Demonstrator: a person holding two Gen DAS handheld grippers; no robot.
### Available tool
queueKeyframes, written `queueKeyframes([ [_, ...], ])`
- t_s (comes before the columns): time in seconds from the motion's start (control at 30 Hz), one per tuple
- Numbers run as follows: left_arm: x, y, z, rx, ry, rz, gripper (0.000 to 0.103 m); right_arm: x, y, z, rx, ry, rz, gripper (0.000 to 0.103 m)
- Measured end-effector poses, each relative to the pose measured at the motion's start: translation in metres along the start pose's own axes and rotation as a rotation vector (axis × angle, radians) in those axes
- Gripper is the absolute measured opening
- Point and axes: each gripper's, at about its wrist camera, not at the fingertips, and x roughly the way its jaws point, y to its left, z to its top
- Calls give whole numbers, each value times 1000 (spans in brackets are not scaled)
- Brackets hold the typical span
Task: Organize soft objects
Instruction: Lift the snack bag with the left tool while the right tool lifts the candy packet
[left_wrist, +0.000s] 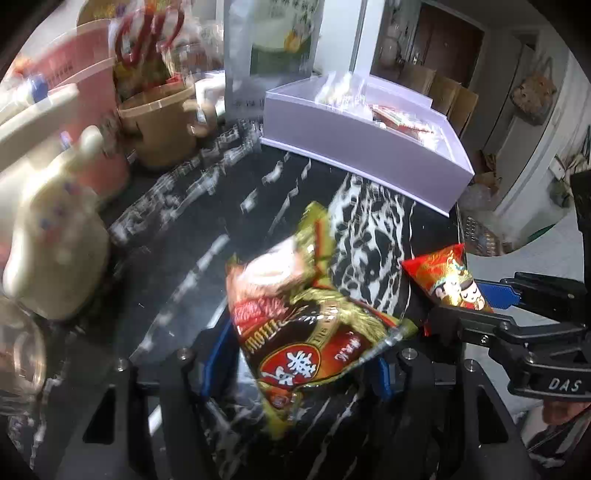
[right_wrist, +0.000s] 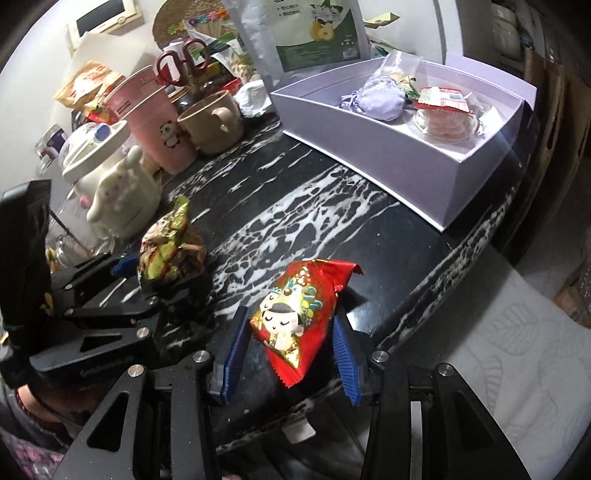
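The black marble table (right_wrist: 332, 206) has bare surface between the grippers and the lavender box (right_wrist: 436, 173), which sits at 1 o'clock near the table's right edge (a cloth pouch and wrapped snacks already lie inside). Cups crowd 10 o'clock. The left gripper (left_wrist: 295, 365) is clamped on a gold-and-brown snack bag (left_wrist: 306, 325). The right gripper (right_wrist: 291, 350) pinches a red cartoon snack packet (right_wrist: 295, 317) between its blue fingers (right_wrist: 234, 343).
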Motion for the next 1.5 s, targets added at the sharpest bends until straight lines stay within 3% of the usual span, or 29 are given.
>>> queueKeyframes([
  [0.07, 3, -2, 0, 23, -3, 20, 62, -1, -2, 0, 9, -4, 2, 46],
  [0.2, 7, -5, 3, 50, -4, 48, 63, 3, 1, 5, 16, -11, 13, 63],
  [0.33, 6, -1, 5, 29, -15, 37, 62, 6, 4, 8, 12, -36, -17, 63],
  [0.4, 7, -1, 5, 32, -15, 53, 62, 6, 2, 9, 33, -50, -14, 58],
  [0.47, 8, -2, 5, 38, -13, 74, 61, 7, 2, 10, 27, -58, -53, 42],
  [0.67, 7, -5, 5, 46, -23, 91, 51, 7, 9, 6, -24, -66, -97, 38],
  [0.83, 3, -10, 2, 57, -10, 51, 50, 6, 10, 1, 4, -58, 7, 36],
  [1.17, -19, -22, -3, 72, -34, 13, 50, -10, 20, -12, -4, -77, 20, 36],
  [1.5, -57, -46, 0, 119, -117, -39, 50, -49, 24, -21, 14, -162, 30, 36],
])
